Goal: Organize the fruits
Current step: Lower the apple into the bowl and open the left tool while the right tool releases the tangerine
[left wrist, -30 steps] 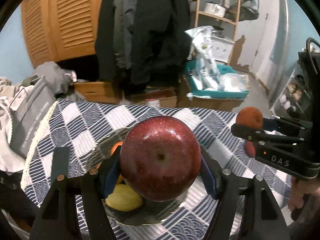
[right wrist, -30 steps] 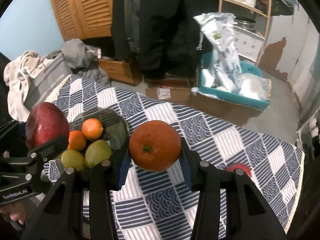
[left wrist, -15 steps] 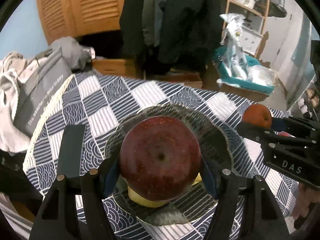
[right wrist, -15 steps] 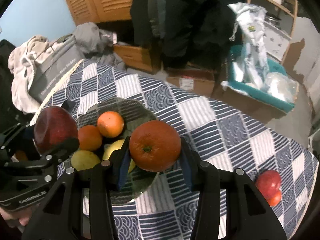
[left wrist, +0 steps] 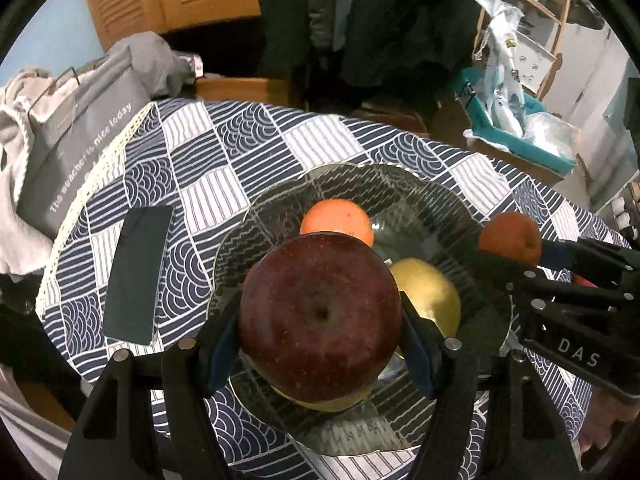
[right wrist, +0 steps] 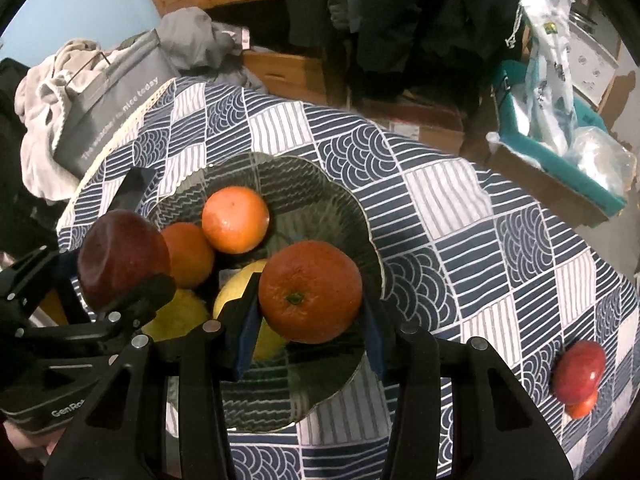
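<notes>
Checked blue tablecloth (right wrist: 460,216), left tool (left wrist: 320,336) gripping apple (left wrist: 320,320), right tool (right wrist: 310,312) gripping orange (right wrist: 310,292).

Left tongs (left wrist: 320,356) and right tongs (right wrist: 310,336): black frames, silver screws, blue pads; white lettering, seemingly "DAS" and "GenRo…".

A round table under a navy-and-white patterned cloth (right wrist: 440,208) carried a scalloped glass bowl (right wrist: 360,216), a dark phone (left wrist: 136,272) lying flat beside it, and two red fruits (right wrist: 580,372) well apart near the edge.
</notes>
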Demonstrator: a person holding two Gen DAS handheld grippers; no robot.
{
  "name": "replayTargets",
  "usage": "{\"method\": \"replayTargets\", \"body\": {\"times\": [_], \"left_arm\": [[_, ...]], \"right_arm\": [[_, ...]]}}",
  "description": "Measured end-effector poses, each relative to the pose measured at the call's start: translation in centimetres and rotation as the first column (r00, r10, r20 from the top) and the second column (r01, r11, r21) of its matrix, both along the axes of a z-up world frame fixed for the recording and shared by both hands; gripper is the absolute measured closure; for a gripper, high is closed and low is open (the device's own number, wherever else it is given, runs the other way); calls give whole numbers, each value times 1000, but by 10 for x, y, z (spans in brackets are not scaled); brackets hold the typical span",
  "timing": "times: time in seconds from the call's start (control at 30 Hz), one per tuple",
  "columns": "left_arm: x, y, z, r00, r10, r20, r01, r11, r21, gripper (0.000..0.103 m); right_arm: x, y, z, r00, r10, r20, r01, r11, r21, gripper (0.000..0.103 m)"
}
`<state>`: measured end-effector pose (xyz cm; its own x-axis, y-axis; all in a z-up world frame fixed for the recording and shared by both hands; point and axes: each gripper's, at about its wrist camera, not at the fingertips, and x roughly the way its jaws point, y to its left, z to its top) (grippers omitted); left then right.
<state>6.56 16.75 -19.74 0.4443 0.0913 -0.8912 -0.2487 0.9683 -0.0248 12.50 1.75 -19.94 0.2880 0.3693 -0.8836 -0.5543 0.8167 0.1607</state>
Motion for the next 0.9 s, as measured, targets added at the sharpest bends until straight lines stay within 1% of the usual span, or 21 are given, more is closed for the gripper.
{"method": "replayTargets", "body": {"times": [0.17, 0.37, 0.5, 0.53, 0.57, 0.63, 0.73, 0.8, 0.9], "left_arm": [[2, 3, -5, 1000, 11, -23, -12, 1000, -22, 31], [3, -2, -9, 999, -3, -43, 3, 1000, 4, 31], [4, -2, -8, 998, -12, -55, 12, 1000, 6, 31], [4, -1, -8, 998, -11, -56, 11, 1000, 3, 31], [4, 0, -8, 998, -7, -60, 7, 1000, -2, 31], [3, 0, -6, 999, -2, -54, 1, 1000, -4, 31], [2, -2, 1, 1000, -13, -28, 13, 1000, 6, 30], [1, -6, 7, 999, -31, -8, 31, 999, 20, 20], [-1, -12, 16, 998, -52, 19, 51, 997, 61, 19]], "right_arm": [[2, 2, -6, 1000, 4, -21, -4, 1000, 8, 59], [4, 2, -9, 999, 8, -44, -7, 1000, 23, 58], [5, 0, -10, 999, 4, -49, -3, 1000, 20, 57], [5, 0, -10, 999, 4, -49, -3, 1000, 20, 54], [5, -1, -9, 999, 1, -44, 0, 1000, 28, 47], [6, -3, -5, 999, 2, -36, 0, 999, 46, 39], [6, -4, 0, 1000, 0, -24, 1, 999, 48, 38], [6, -6, 2, 1000, -8, -20, 9, 999, 51, 38], [7, -11, 5, 1000, -22, -18, 23, 998, 55, 38]]}}
